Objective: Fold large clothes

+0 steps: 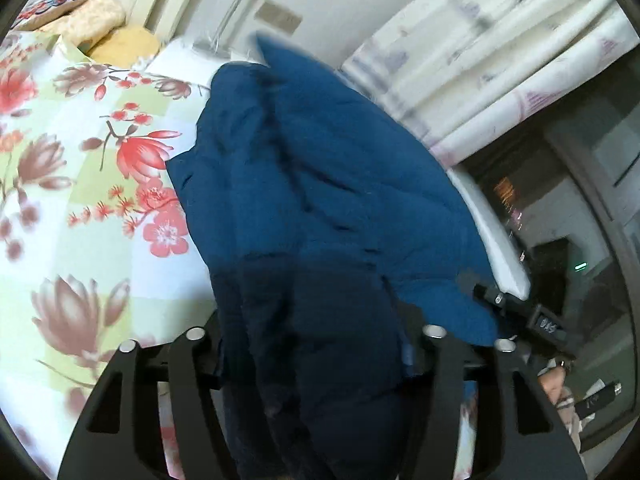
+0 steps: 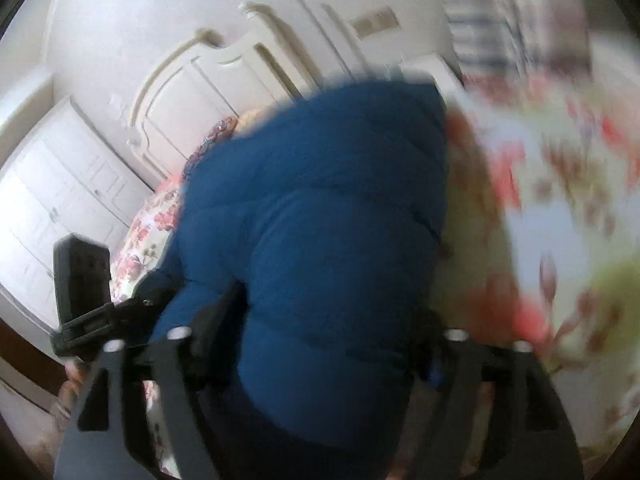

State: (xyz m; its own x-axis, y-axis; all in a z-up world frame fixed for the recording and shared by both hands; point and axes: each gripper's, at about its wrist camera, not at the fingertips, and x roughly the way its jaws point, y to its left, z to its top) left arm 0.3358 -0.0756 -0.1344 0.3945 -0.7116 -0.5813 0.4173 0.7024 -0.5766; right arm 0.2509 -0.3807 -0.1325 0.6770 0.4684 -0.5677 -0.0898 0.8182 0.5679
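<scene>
Two grippers, left gripper (image 1: pixel 316 364) and right gripper (image 2: pixel 316 364), each hold bunched blue jacket (image 1: pixel 320 184) between their jaws, lifted above the floral bedspread (image 1: pixel 80 152). Mid-fold, seemingly; next, lay the carried edge down flat, then release.

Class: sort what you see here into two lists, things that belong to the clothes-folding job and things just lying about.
Job: blue jacket; left tool; right tool.
Lying about: floral bedsheet; pillows; curtain; headboard.
</scene>
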